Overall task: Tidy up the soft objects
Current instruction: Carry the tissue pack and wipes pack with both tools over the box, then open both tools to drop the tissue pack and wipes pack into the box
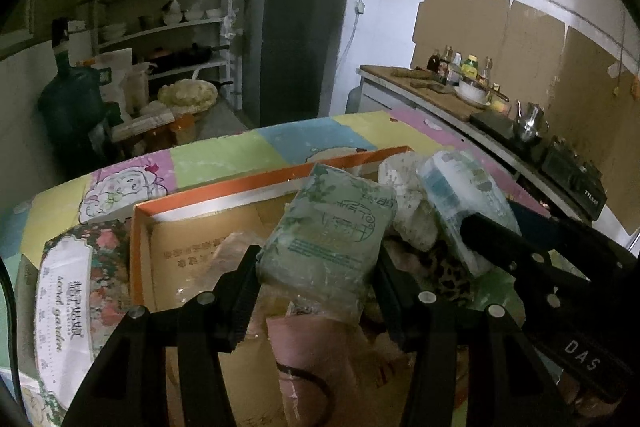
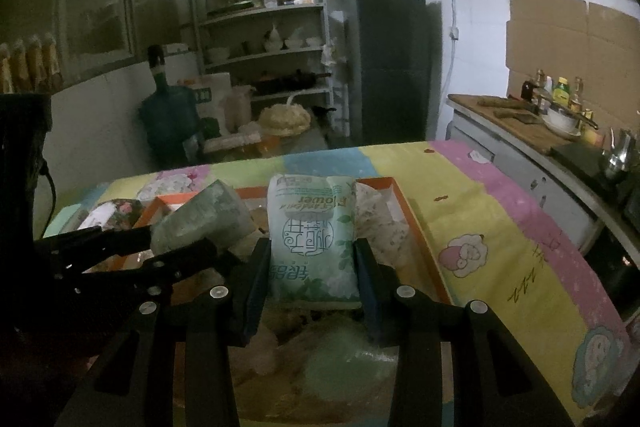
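My left gripper (image 1: 316,267) is shut on a grey-green tissue pack (image 1: 332,227), held above an orange-rimmed cardboard box (image 1: 256,183). My right gripper (image 2: 314,259) is shut on a white-and-green tissue pack (image 2: 312,239) that stands upright between its fingers over the same box (image 2: 416,223). In the left wrist view the right gripper's pack (image 1: 464,203) shows at the right, close beside the left one. The left gripper with its pack (image 2: 204,223) appears at the left of the right wrist view. Soft items lie in the box: a pink cloth (image 1: 316,359), a leopard-print piece (image 1: 448,271), a white bundle (image 1: 404,195).
The box sits on a table under a pastel patchwork cloth (image 2: 500,227). A floral tissue pack (image 1: 68,291) lies left of the box. Beyond stand a shelf rack (image 2: 272,39), a dark fridge (image 2: 392,59), a water jug (image 2: 168,115) and a counter (image 2: 532,131) with bottles.
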Demonstrator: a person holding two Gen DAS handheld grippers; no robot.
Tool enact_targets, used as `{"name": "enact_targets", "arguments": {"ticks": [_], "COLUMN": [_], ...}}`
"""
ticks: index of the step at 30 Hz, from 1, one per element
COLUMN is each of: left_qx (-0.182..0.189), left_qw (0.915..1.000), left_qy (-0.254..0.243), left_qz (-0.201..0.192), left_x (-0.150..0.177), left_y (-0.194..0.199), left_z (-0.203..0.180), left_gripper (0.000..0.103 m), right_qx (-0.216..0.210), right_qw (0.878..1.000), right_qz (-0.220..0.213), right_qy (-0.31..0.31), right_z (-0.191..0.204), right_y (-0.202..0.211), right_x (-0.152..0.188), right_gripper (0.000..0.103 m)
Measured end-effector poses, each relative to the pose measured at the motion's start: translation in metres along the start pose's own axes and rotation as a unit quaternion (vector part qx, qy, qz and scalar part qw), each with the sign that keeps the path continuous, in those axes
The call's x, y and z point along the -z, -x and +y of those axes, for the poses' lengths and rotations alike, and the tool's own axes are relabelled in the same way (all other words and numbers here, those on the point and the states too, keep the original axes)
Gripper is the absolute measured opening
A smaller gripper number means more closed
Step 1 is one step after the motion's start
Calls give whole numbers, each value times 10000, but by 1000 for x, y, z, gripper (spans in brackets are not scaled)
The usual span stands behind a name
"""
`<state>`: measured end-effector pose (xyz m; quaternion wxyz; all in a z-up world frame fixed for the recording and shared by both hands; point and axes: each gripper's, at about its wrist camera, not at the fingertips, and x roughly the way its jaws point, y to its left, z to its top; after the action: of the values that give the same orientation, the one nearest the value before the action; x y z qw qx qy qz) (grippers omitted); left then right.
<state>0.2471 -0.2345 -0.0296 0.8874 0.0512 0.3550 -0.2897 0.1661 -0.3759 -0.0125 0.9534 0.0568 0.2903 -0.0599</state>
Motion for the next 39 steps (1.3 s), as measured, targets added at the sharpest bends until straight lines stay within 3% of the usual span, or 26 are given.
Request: {"name": "enact_targets", "arguments": {"ticks": [24, 39], "left_qx": [172, 16], "left_qw": [9993, 9999], "left_qy": [189, 159], "left_qz": [279, 22], "left_x": [4, 1], "left_y": [-15, 6], "left_z": [1, 2], "left_gripper": [56, 63], "right_qx": [-50, 9], "right_qw": [9999, 9998], "right_qz": [136, -133], "right_qy": [22, -157], "right_z": [1, -3], "right_y": [-15, 9], "right_x": [5, 5], "right_gripper": [47, 59]}}
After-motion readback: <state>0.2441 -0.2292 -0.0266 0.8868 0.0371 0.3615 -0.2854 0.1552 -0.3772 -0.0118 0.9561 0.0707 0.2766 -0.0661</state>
